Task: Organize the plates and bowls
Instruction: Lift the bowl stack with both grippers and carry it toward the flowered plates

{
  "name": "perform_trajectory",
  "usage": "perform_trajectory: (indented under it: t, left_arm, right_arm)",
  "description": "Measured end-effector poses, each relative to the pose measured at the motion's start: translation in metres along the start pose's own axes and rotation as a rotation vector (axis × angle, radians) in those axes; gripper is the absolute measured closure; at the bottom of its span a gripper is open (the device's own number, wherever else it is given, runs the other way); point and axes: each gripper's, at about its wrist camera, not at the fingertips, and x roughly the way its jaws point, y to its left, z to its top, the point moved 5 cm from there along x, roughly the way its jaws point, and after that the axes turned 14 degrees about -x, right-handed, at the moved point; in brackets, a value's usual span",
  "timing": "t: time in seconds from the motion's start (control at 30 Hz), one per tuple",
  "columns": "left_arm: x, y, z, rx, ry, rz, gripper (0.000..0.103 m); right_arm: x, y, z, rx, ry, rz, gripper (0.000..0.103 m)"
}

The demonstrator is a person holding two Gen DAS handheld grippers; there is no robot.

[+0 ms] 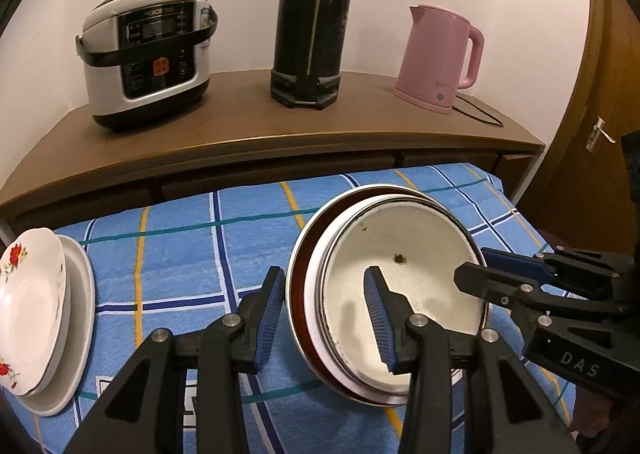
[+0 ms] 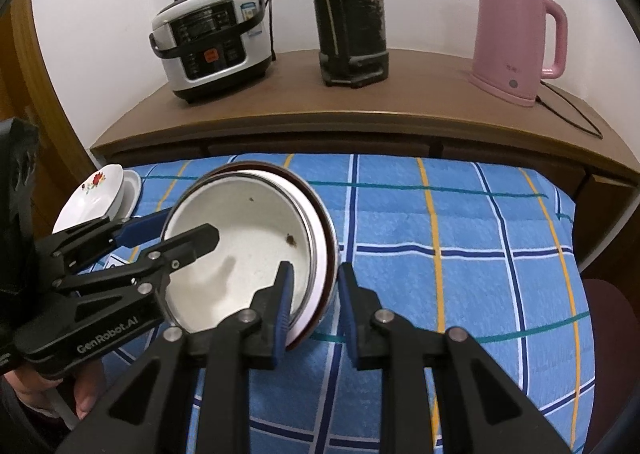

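Where ribbed tongs point(image 1: 326, 318) grip, round enamel bowl point(image 1: 404, 290).

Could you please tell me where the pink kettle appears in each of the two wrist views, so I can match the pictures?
Left wrist view: the pink kettle stands upper right, at the right end of the wooden cabinet.
Right wrist view: the pink kettle is again upper right, nearer the picture's edge.
Shared landmark: the tall black flask, just left of the kettle in both.

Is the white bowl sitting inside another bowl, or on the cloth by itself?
Inside another. The white bowl is nested in a wider dark-red bowl, whose rim rings it in both views.
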Motion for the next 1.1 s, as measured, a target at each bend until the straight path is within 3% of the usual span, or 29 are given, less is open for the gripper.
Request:
perform_trajectory:
  t: [0.83,1.1]
  left_arm:
    - [-0.01,0.034,0.006,-0.084,-0.016,0.02,0.059]
    - [-0.037,0.053,0.007,-0.101,-0.041,0.053,0.059]
  right_arm:
    - [0.012,0.023,0.017,-0.029,0.008,0.037,0.08]
    - [0.016,0.05,0.026,-0.06,0.003,0.08,0.08]
